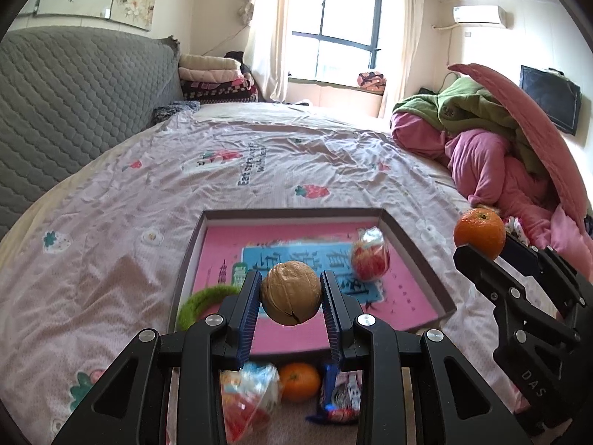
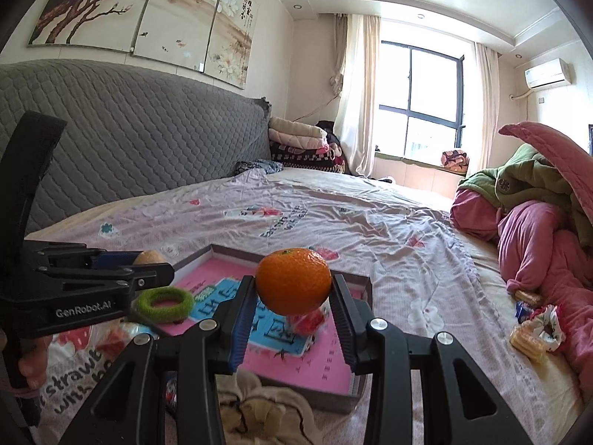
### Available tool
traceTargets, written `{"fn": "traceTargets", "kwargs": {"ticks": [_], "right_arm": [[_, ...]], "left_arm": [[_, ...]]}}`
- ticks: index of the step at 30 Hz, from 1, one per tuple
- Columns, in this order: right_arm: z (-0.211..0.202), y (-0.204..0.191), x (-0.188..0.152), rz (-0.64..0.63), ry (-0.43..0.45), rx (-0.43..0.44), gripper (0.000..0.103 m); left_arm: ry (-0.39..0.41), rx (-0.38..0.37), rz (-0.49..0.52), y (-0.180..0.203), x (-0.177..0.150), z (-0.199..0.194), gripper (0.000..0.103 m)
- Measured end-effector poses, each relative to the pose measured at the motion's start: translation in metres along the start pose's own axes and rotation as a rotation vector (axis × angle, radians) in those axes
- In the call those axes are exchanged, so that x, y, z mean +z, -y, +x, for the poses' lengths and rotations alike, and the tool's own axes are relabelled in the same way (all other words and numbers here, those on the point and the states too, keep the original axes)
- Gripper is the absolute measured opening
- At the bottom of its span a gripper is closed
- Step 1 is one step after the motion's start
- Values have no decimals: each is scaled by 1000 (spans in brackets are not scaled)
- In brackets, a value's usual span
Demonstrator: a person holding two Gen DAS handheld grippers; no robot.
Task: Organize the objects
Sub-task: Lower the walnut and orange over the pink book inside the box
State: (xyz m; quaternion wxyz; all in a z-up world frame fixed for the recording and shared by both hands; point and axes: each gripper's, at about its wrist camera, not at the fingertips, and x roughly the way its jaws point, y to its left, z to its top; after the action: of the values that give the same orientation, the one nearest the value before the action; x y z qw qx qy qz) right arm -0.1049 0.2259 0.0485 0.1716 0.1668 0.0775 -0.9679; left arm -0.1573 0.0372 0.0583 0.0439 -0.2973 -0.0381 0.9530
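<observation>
My left gripper is shut on a brown walnut and holds it above the near part of a shallow box with a pink printed floor. My right gripper is shut on an orange mandarin above the same box; it also shows in the left wrist view. In the box lie a wrapped red-white snack and a green fuzzy hair ring, which rests on the box's left rim.
On the bedsheet below the left gripper lie a second mandarin, a clear snack bag and a blue-red packet. A pile of pink and green bedding sits right, with snack packets beside it. A grey headboard stands left.
</observation>
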Motion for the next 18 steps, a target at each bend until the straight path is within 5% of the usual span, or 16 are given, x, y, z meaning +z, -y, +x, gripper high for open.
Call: {"fn": "traceTargets", "kwargs": {"ticks": [18], "right_arm": [[16, 10, 33, -4, 39, -46, 41]], "left_arm": [[52, 3, 6, 16, 51, 20, 33]]}}
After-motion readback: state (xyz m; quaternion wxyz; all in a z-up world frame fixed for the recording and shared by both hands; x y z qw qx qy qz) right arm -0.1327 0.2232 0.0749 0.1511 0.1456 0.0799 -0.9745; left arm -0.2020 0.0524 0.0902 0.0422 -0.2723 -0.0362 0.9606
